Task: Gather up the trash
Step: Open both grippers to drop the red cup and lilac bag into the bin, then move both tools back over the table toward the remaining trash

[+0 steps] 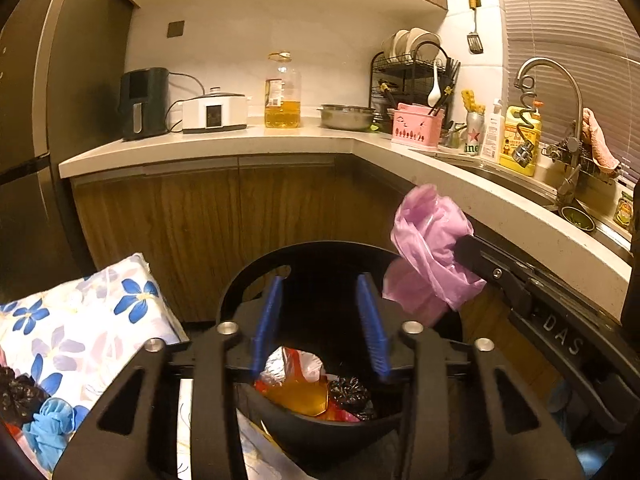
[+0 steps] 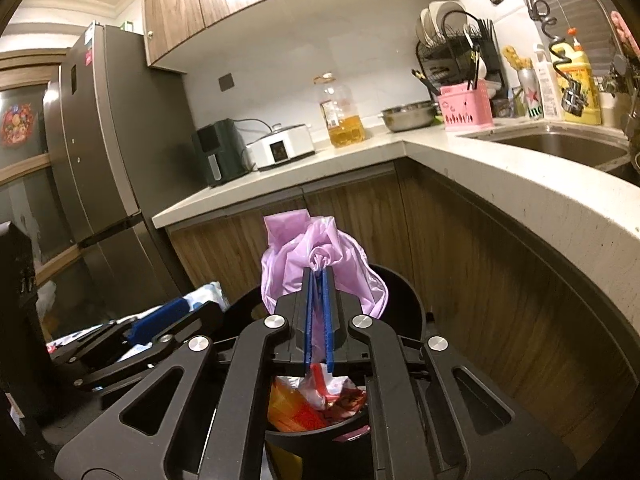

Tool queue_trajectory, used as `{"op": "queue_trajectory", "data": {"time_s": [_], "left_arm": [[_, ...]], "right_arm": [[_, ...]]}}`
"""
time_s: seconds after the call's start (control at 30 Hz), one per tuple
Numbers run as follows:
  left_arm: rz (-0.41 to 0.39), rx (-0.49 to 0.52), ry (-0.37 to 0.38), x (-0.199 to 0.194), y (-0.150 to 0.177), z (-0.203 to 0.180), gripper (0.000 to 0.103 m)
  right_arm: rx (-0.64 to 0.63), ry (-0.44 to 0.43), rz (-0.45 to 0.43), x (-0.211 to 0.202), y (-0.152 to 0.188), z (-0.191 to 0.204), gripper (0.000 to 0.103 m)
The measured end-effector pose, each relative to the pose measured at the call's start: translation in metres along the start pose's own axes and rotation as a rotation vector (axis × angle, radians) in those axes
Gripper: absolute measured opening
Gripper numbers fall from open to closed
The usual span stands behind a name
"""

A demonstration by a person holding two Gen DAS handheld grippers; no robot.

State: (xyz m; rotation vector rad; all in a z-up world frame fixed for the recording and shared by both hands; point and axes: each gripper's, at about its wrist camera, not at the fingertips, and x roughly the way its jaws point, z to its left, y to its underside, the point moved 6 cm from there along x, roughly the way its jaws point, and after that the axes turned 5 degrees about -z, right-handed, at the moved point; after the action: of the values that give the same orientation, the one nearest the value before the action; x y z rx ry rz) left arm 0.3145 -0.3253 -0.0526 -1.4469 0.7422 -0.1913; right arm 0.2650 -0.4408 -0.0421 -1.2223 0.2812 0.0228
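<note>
Warm dim light; curved fisheye edges

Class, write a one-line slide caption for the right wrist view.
Right gripper shut on a pink plastic bag above a black bin of trash.

The trash bin (image 1: pixel 280 412) stands on the floor before the cabinets, wrappers (image 1: pixel 294 372) inside it; a plastic bag (image 2: pixel 320 268) hangs above its rim, pinched in the right gripper (image 2: pixel 319 276); the left gripper (image 1: pixel 320 320) hovers over the bin, a patterned cushion (image 1: pixel 80 320) to its left.
</note>
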Motion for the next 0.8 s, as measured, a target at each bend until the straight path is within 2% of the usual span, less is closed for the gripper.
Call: {"op": "queue_trajectory", "data": {"time_s": [0.07,0.13,0.23,0.37,0.47,0.57,0.8], "left_arm": [[0.003,-0.019,-0.002,-0.001,0.001,0.004,0.053],[0.003,-0.038,-0.012,-0.004,0.004,0.011,0.056],[-0.002,-0.055,-0.047,-0.013,0.007,0.022,0.069],[-0.015,-0.079,-0.118,-0.030,0.012,0.036,0.084],[-0.031,-0.086,-0.193,-0.048,0.016,0.048,0.088],[-0.033,-0.106,-0.254,-0.065,0.021,0.060,0.093],[-0.060,-0.144,-0.405,-0.113,0.038,0.092,0.095]], "right_arm": [[0.001,0.003,0.006,0.001,0.001,-0.001,0.012],[0.000,0.008,0.010,0.001,0.002,-0.002,0.016],[-0.004,0.015,0.009,-0.001,0.003,-0.002,0.030],[-0.018,0.023,-0.014,-0.010,0.003,0.003,0.053],[-0.033,0.029,-0.028,-0.018,0.004,0.008,0.067],[-0.054,0.032,-0.041,-0.028,0.006,0.017,0.074],[-0.106,0.027,-0.068,-0.050,0.017,0.046,0.077]]}}
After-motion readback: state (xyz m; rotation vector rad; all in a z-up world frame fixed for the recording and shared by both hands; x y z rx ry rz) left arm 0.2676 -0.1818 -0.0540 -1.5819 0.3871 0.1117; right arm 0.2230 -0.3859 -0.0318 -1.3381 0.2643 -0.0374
